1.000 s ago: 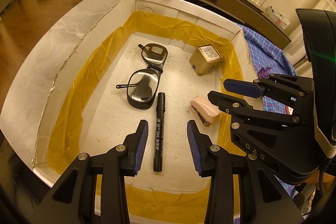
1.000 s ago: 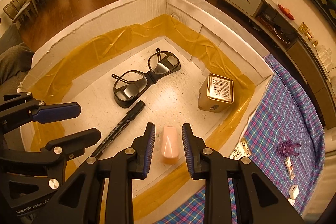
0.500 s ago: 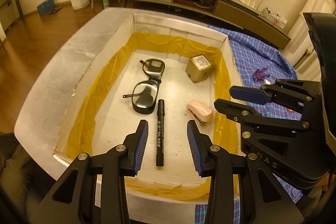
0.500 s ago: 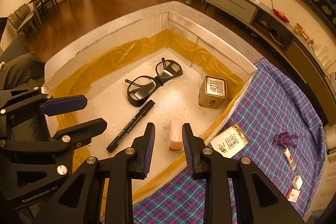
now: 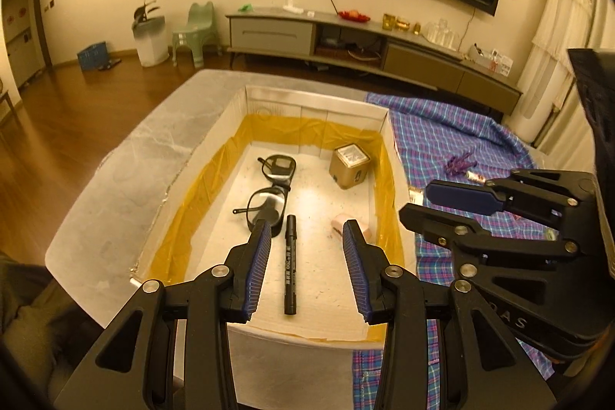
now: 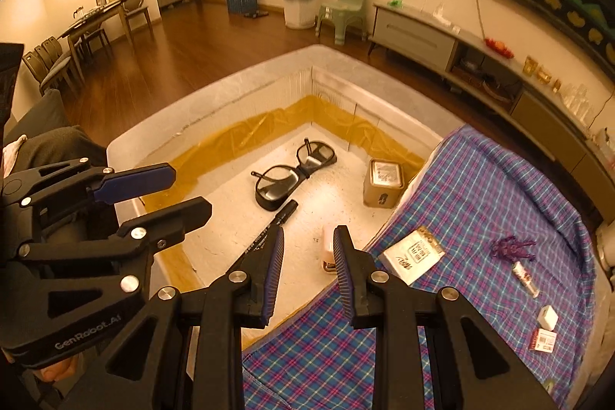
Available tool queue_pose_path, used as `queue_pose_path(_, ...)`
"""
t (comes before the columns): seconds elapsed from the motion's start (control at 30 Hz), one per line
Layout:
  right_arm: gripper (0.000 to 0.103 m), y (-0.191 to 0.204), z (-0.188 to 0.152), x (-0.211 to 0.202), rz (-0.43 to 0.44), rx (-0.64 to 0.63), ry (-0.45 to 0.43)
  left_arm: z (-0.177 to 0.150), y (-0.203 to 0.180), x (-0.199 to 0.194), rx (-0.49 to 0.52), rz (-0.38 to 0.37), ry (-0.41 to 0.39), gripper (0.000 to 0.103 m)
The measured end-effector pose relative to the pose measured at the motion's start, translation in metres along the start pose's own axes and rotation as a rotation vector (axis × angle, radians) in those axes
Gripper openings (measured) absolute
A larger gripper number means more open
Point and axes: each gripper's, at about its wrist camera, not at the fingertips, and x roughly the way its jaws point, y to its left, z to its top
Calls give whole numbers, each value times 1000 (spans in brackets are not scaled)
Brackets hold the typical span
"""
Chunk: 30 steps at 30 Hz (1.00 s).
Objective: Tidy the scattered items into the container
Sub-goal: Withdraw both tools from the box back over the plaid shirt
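The white box (image 5: pixel 315 106) with yellow tape inside holds black glasses (image 5: pixel 271 187), a black marker (image 5: pixel 289 268), a gold tin (image 5: pixel 349 166) and a pink stapler (image 5: pixel 340 223). My left gripper (image 5: pixel 305 271) is open and empty, above the box's near end. My right gripper (image 6: pixel 307 275) is open and empty, over the box's near right edge, above the stapler (image 6: pixel 327 244). On the plaid cloth (image 6: pixel 480 202) lie a white packet (image 6: pixel 413 254), a purple toy (image 6: pixel 511 246), a small tube (image 6: pixel 524 275), a white cube (image 6: pixel 547 317) and a red-white tag (image 6: pixel 542 341).
The box sits on a grey table (image 5: pixel 127 179) beside the cloth. A TV cabinet (image 5: pixel 346 45), a green chair (image 5: pixel 196 33) and a white bin (image 5: pixel 152 37) stand behind. Dining chairs (image 6: pixel 65 60) are far left.
Both grippers have pulled back and up from the box, so more of the room and the cloth shows. Both stay open and empty; the items in the box have not moved.
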Motion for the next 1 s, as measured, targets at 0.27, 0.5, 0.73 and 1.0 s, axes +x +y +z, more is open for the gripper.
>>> queue_pose_path(0.27, 28, 2, -19, -34, 1, 17, -86, -13, -14, -15, 22, 16, -47, 42)
queue_pose_path(0.5, 28, -9, -46, -64, 8, 81, -175, -22, -31, -30, 50, 7, -90, 42)
queue_pose_path(0.73, 28, -34, -80, -89, 14, 188, -258, -35, -59, -40, 106, -17, -129, 46)
queue_pose_path(1.0, 28, -66, -123, -104, -6, 297, -289, -45, -101, -34, 177, -66, -114, 47)
